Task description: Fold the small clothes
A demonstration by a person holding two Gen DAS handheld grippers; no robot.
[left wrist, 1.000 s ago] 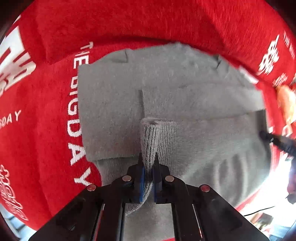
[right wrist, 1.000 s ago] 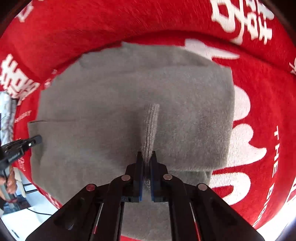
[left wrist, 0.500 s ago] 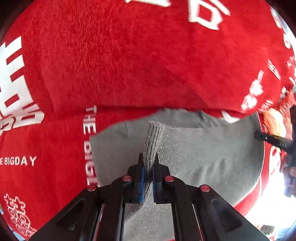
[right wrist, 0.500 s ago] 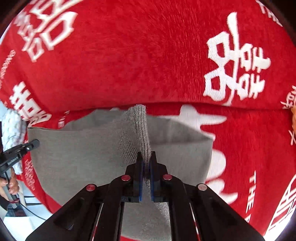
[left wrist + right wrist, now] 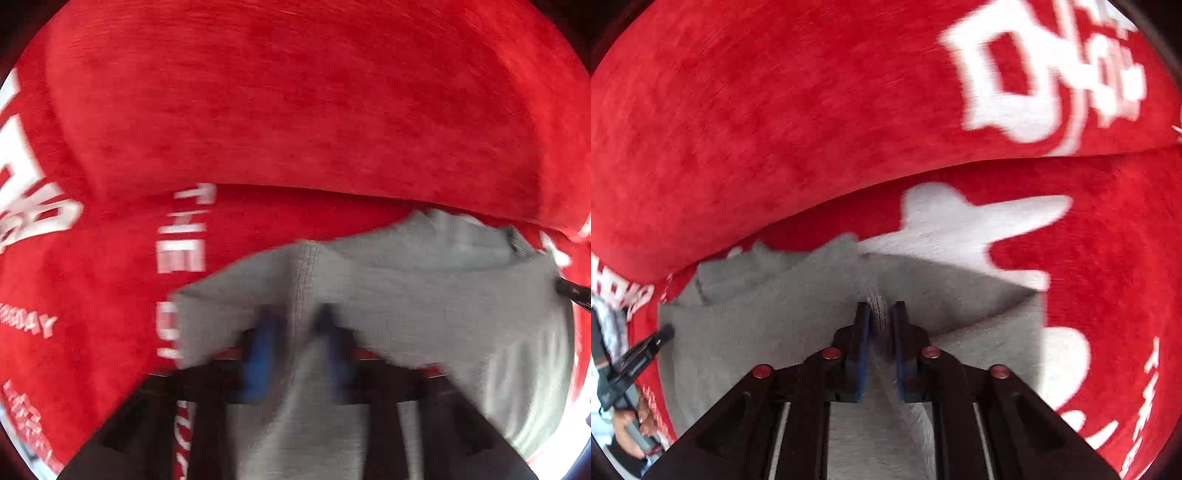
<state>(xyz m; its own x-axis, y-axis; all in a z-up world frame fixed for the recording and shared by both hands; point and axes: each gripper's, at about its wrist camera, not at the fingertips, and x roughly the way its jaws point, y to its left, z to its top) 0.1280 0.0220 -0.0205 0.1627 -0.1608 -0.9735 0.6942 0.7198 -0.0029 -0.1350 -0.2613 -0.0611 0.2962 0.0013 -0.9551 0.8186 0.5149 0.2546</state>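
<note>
The grey knit garment (image 5: 424, 295) lies on the red plush blanket (image 5: 295, 110) with white lettering, just short of a raised fold in the blanket. Its ribbed hem has been brought over onto the far part, so it looks roughly halved.

In the left wrist view, the left gripper (image 5: 295, 317) has just been opening: its blue pads stand apart, and a ridge of ribbed hem still stands between them, though blur hides whether either pad touches it. In the right wrist view, the right gripper (image 5: 881, 314) has also just been opening, but only to a narrow gap, and a pinch of rib (image 5: 877, 299) sits between the pads, looking barely released. The other gripper's fingertip (image 5: 661, 338) shows at the left edge beside the garment.

The step in hand looks like letting the folded edge go. To do it well, I would open both grippers fully before lifting, so neither drags the hem back. Lift straight up and together. Check that the top edge lies level with the layer beneath.
</note>
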